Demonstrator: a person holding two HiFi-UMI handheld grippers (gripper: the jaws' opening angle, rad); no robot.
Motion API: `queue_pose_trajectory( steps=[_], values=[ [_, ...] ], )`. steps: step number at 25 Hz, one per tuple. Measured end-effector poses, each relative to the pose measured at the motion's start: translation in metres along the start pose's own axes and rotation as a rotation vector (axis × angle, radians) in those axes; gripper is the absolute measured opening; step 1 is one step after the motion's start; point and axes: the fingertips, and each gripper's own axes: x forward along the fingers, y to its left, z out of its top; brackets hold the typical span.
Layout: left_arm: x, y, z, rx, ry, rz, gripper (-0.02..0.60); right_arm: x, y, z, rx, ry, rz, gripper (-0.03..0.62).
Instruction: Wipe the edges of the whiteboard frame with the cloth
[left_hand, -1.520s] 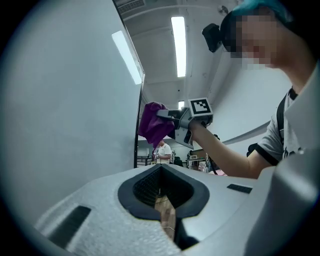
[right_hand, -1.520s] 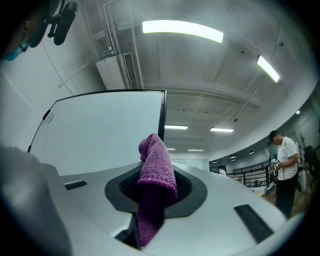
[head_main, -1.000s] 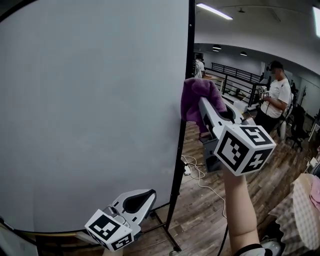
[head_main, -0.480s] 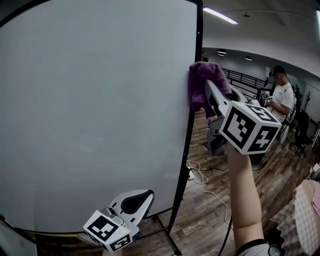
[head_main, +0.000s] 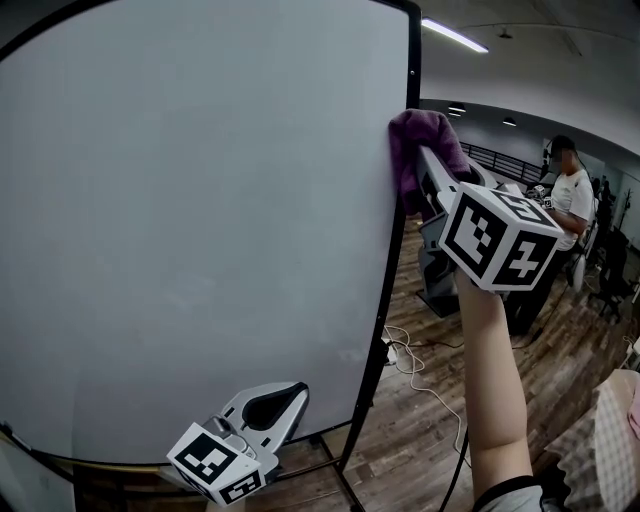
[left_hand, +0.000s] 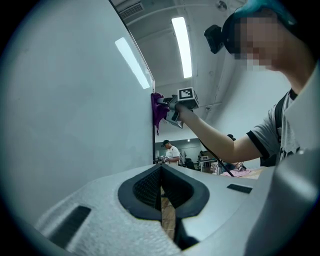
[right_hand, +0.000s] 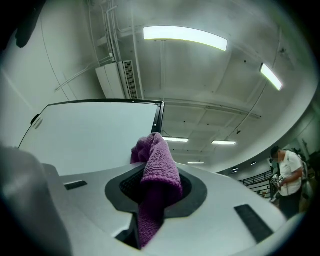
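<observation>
Wooden plank flooring (head_main: 425, 430) and a long workshop room lie behind a large whiteboard (head_main: 200, 220), which fills the left and middle of the head view with a blank, pale surface. Low down, in front of the board's bottom edge, the left gripper (head_main: 272, 402) hangs with its marker cube toward the camera. Its own view shows the two dark pads pressed together with nothing between them, and it touches neither the board nor the cloth. To its right runs the whiteboard's black frame (head_main: 387, 290), a thin strip that curves up the board's right side to the rounded top corner. High on that right edge the purple cloth (head_main: 418, 150) is bunched against the frame, touching it a little below the corner. The right gripper (head_main: 428, 178) holds it. In the right gripper view the jaws are clamped on the terry cloth, with one fold standing up between the pads and a tail hanging down through the gap. The person's bare forearm (head_main: 490, 380) rises from the lower right to this gripper. Further right and beyond, a white cable (head_main: 408, 358) loops on the floor, another person in a white shirt (head_main: 572, 195) stands in the background, and a strip light (head_main: 455, 35) glows on the ceiling.
</observation>
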Motion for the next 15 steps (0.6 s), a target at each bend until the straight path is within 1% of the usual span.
queue_pose_trajectory(
  steps=[3,8,15],
  values=[
    [0.000,0.000,-0.004,-0.011,-0.001,-0.003,0.016,0.000,0.001,-0.005,-0.006,-0.002,-0.001,0.066],
    [-0.001,0.000,-0.002,-0.004,-0.003,-0.002,0.017,-0.001,0.004,-0.009,-0.006,0.014,0.005,0.064],
    [-0.003,-0.002,-0.011,-0.015,-0.009,0.003,0.017,-0.010,0.004,-0.030,-0.001,0.041,0.001,0.064]
  ],
)
